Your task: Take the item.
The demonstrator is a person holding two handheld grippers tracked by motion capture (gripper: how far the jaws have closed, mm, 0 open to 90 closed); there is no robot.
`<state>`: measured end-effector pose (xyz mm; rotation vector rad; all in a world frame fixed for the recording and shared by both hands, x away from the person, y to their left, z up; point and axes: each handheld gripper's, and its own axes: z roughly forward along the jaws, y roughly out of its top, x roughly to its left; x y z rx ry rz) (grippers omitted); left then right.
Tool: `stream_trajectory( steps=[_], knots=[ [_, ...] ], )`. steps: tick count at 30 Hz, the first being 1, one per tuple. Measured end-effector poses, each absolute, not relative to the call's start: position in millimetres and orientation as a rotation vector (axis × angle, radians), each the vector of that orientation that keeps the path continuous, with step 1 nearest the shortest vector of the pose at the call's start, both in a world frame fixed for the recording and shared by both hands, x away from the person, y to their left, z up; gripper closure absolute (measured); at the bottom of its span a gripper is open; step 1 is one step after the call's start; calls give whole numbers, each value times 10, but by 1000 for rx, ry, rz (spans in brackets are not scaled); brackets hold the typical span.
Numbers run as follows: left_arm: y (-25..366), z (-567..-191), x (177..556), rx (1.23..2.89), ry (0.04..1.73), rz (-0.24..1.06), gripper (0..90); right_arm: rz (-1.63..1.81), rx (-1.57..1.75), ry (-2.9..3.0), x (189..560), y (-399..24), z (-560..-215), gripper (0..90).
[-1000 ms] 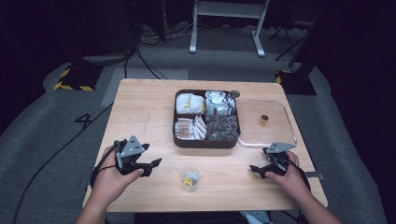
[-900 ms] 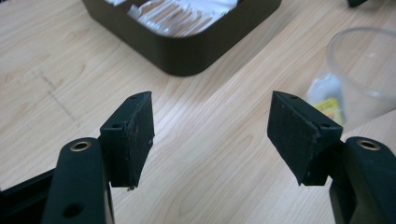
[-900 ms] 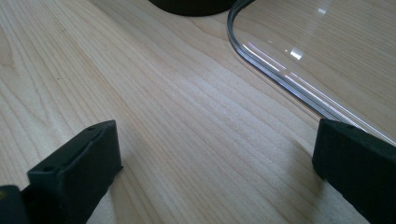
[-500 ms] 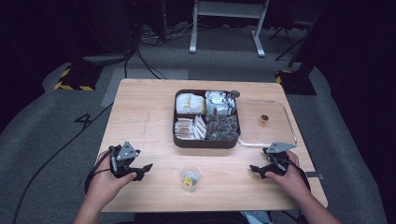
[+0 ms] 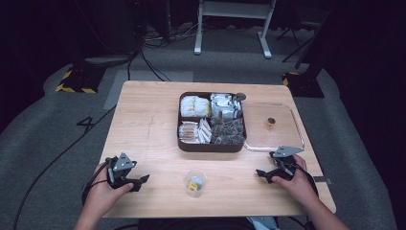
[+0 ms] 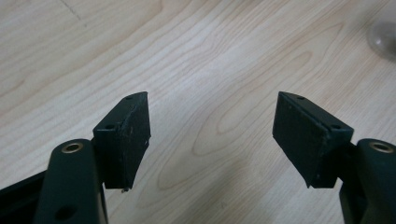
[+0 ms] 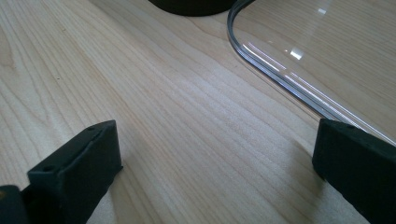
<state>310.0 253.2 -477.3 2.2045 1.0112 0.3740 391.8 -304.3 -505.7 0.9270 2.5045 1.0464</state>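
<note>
Wooden table carries everything, with bare board to the left of the dark compartment box and along the near edge. That box sits mid-table, its four sections filled with packets, white and yellowish at the back, dark and pale striped in front. Its clear lid lies flat just right of it, touching or nearly touching the box's near right corner, knob up. Judging by that, the box is open and stocked, but covering it is not yet begun, and nothing is held.

A small clear cup with something yellow in it stands near the front edge, between the two hands and well apart from both.

Left claw rests low at the near left corner, jaws spread wide over bare wood, empty. Right claw lies near the front right, jaws likewise wide apart, empty, just short of the lid's curved near rim.

Room is generous on the left; on the right the lid's rim and the table's edge crowd the hand, so any reach there looks tighter.
</note>
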Motion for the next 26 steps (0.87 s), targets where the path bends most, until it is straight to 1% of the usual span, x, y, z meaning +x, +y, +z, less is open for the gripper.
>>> stream_trajectory(
  steps=[6, 7, 8, 11, 13, 15, 26],
  knots=[
    [2597, -4917, 3095, 2251, 1036, 395, 268, 1046, 927, 2504, 3918, -3043, -5057, 11],
    [2609, -4955, 3107, 2259, 1048, 420, 260, 1046, 927, 2504, 3918, -3043, -5057, 11],
    [2609, -4955, 3107, 2259, 1048, 420, 242, 1046, 927, 2504, 3918, -3043, -5057, 11],
    [2655, -5024, 3122, 2188, 1068, 407, 211, 1046, 927, 2504, 3918, -3043, -5057, 11],
    [2670, -5045, 3131, 2178, 1061, 415, 153, 1046, 927, 2504, 3918, -3043, -5057, 11],
    [2676, -5048, 3140, 2161, 1084, 414, 150, 1046, 927, 2504, 3918, -3043, -5057, 11],
    [2673, -5048, 3139, 2167, 1081, 410, 143, 1046, 927, 2504, 3918, -3043, -5057, 11]
  ],
)
